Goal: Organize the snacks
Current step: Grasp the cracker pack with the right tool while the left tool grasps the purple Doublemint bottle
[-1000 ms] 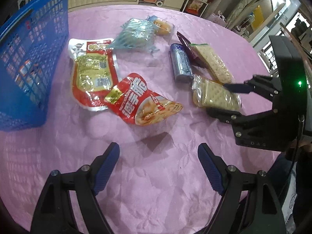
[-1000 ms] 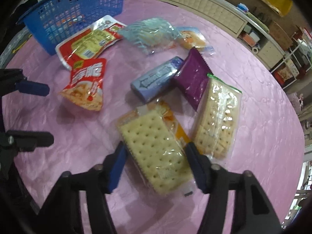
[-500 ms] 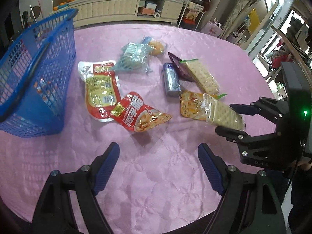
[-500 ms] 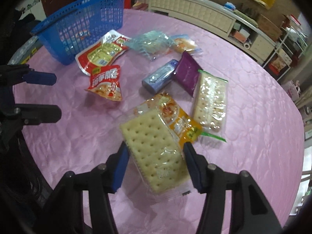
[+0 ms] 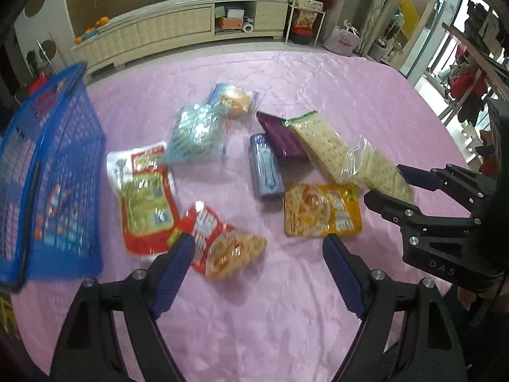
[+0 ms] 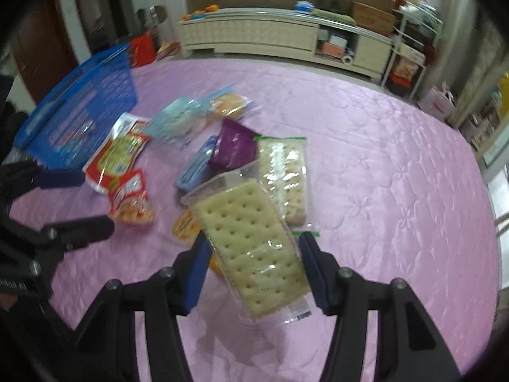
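In the left wrist view the left gripper (image 5: 259, 270) hangs with its jaws apart and nothing between them, over the pink tablecloth (image 5: 254, 318), near a red snack bag (image 5: 222, 245) and a blue basket (image 5: 54, 191). In the right wrist view the right gripper (image 6: 251, 270) is clamped on a clear pack of crackers (image 6: 251, 248), lifted off the cloth above an orange packet (image 6: 184, 226).

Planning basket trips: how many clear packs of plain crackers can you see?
2. One cracker pack is clamped in the right gripper; the other cracker pack lies on the table beside the purple packet. Others may be hidden.
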`<state>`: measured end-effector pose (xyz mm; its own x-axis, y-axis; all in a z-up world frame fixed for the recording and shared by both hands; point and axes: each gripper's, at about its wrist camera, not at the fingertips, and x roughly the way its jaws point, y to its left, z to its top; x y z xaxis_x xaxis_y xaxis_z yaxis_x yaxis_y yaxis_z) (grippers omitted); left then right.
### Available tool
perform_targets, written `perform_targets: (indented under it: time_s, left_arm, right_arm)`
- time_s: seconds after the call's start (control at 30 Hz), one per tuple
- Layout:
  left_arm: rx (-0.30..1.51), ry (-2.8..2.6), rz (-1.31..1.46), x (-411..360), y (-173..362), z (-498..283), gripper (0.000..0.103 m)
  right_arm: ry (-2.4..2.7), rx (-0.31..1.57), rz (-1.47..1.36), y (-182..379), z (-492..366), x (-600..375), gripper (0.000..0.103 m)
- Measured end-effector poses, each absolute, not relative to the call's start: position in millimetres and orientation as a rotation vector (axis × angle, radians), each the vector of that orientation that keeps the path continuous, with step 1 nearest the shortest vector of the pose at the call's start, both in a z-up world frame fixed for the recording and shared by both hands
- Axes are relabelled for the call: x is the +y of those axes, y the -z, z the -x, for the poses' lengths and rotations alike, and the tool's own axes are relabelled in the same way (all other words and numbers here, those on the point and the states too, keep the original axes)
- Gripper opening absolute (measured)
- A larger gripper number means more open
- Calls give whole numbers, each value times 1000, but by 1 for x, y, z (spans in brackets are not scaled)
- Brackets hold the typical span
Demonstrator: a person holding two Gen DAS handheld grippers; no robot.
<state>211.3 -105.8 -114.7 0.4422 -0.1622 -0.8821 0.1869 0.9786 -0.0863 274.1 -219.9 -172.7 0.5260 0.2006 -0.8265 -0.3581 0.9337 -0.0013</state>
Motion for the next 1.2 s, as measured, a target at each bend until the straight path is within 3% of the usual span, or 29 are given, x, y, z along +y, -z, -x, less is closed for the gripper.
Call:
perform_targets:
  time_s: [0.87, 1.1, 1.2]
  left_arm:
    - [1249, 200, -96, -136, 181, -333, 79]
    - [1229, 212, -143, -145, 184, -343, 56]
    - [1217, 221, -135, -147, 181, -345, 31]
  right_arm:
    - [-248, 996, 10, 201, -330, -249, 61]
    - [-237, 969, 18, 194, -328, -250, 61]
    - [-235, 980, 13, 197, -328, -250, 61]
